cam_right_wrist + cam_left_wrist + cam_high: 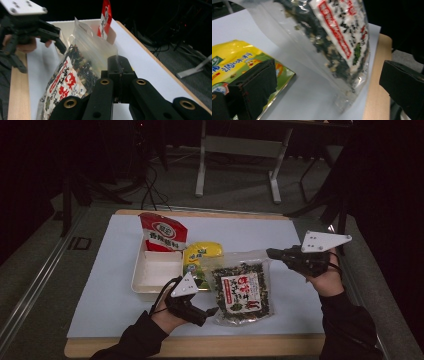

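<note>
Both grippers flank our clear seaweed-mix bag [239, 291]: right gripper [274, 253] pinches its top edge, left gripper [329, 82] spread beside it.

A white tray [156, 270] sits on the white worktop [110, 285], with a red and white packet [162, 233] standing upright at its far end. Just beside the tray lies a yellow packet [202, 254]. A metal frame [240, 147] stands on the floor beyond.

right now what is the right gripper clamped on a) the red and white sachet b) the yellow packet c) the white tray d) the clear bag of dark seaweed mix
d: the right gripper is shut on the top edge of the clear seaweed bag, lifting it.
</note>
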Demonstrator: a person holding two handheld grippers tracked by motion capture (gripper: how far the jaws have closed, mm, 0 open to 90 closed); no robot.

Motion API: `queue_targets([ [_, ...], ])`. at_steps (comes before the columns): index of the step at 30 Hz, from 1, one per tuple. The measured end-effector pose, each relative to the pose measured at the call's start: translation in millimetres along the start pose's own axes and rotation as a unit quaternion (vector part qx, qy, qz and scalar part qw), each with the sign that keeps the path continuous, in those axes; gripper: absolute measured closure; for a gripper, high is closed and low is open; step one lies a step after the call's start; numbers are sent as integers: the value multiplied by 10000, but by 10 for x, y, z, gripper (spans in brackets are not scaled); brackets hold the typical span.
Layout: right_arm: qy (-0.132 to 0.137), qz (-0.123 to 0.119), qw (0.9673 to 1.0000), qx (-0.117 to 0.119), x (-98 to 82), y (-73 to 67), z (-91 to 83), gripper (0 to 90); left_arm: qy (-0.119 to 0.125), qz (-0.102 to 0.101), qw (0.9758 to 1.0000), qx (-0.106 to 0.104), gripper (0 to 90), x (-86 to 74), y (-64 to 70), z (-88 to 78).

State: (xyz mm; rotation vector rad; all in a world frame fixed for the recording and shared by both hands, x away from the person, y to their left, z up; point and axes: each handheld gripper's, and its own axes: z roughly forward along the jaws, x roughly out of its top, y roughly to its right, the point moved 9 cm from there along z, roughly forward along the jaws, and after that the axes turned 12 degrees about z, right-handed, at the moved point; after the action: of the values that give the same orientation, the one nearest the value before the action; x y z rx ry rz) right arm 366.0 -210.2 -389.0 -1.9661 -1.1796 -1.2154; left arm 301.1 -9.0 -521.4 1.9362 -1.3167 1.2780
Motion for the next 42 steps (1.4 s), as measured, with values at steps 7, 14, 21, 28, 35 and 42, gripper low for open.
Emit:
queue_targets([
  [7,86,-95,9998,145,56,-102,-27,900,-69,-54,10000,2,45,-38,-76,89],
  [14,152,-210,9993,269,120,-214,-69,900,38,-74,9992,-398,178,4,-30,195],
  [21,187,-256,9989,340,141,-263,-97,900,364,43,9963,-783,450,121,64,247],
  [28,199,-216,9992,289,146,-236,-159,900,492,152,9935,-1011,701,232,157,218],
  [35,326,-121,9991,248,192,-197,-266,900,550,176,9914,-1175,778,413,271,131],
  [42,583,-34,9979,265,279,-179,-369,883,526,310,9923,-1075,784,563,267,37],
])
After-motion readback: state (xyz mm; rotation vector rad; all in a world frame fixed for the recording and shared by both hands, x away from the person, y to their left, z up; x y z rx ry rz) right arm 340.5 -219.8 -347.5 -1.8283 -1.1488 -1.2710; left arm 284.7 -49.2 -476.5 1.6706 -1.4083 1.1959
